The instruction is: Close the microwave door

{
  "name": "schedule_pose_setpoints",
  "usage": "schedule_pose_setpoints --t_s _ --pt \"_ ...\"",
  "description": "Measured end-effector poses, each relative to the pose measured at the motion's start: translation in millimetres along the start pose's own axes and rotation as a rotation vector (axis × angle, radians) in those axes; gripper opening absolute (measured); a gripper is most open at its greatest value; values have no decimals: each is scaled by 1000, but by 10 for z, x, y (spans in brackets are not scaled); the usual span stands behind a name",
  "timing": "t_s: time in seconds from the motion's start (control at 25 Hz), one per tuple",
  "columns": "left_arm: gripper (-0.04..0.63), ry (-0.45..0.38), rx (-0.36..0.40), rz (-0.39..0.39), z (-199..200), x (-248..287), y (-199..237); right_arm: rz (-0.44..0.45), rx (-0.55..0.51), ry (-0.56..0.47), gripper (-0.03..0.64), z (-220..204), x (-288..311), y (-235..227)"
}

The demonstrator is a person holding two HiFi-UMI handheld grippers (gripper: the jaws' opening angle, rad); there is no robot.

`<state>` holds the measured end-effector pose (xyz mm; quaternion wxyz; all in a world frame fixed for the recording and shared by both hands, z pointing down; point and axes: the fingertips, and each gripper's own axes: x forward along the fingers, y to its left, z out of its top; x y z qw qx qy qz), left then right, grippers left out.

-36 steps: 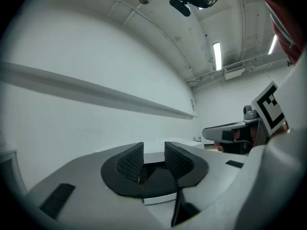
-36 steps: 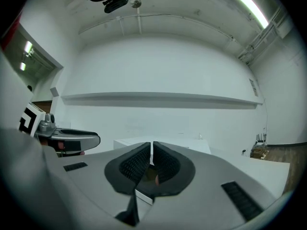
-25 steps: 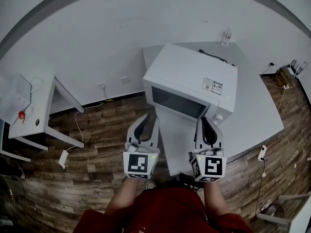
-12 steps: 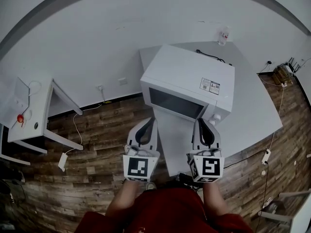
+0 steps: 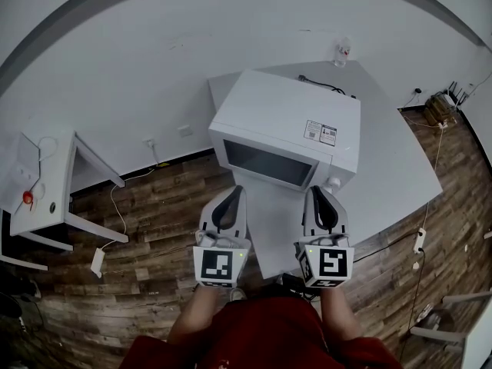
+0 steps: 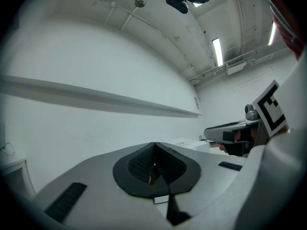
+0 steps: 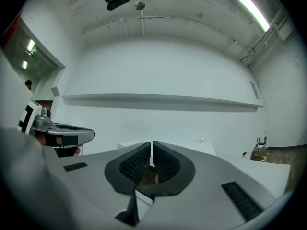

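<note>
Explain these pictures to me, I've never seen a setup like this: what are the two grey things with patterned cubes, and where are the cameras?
A person holds a grey two-jaw gripper in each hand: the left gripper and the right gripper. One picture comes from a head camera looking down; the other two come from cameras riding on the grippers, looking along their jaws. Both grippers are shut and hold nothing. Ahead, a boxy white microwave with a dark window stands on a pale grey table.
</note>
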<state>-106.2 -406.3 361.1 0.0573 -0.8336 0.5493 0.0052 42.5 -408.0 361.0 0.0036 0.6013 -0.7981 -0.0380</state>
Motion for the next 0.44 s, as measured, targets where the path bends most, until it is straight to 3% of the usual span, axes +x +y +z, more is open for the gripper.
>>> schedule_pose_setpoints --t_s 0.44 --pt "26 3 3 5 -36 35 -26 -10 -6 13 37 -18 -27 -30"
